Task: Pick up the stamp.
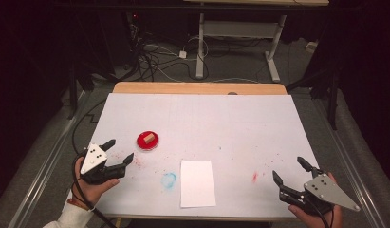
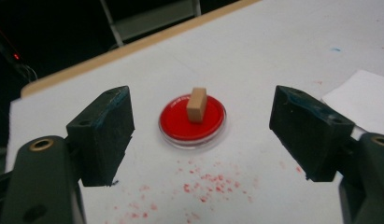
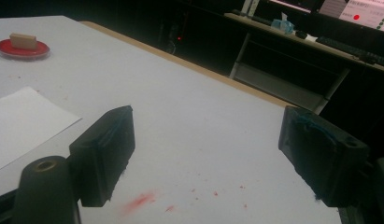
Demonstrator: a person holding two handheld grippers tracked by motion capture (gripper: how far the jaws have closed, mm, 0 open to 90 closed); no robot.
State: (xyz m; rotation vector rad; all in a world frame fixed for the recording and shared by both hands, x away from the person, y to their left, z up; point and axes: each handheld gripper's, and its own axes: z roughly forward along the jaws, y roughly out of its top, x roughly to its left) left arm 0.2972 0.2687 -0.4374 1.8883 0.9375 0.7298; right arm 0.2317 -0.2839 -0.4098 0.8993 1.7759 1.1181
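Facing dish (image 2: 193,122) w/ block (image 2: 196,104), L gripper (image 2: 201,135) agape.

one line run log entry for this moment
left gripper: open, facing wooden block on red dish | right gripper: open, empty | paper sheet: flat, untouched

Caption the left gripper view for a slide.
Open left gripper faces a tan block standing in a red dish.

Each gripper is black, with two blocky jaws whose pads show bluish scuffs. The left gripper (image 1: 118,150) and the right gripper (image 1: 290,170) each carry a grey three-cornered plate dotted with dark screws, and a black cable trails from each. Beside the left gripper's plate, the person wears a white sleeve and a brownish wristband.
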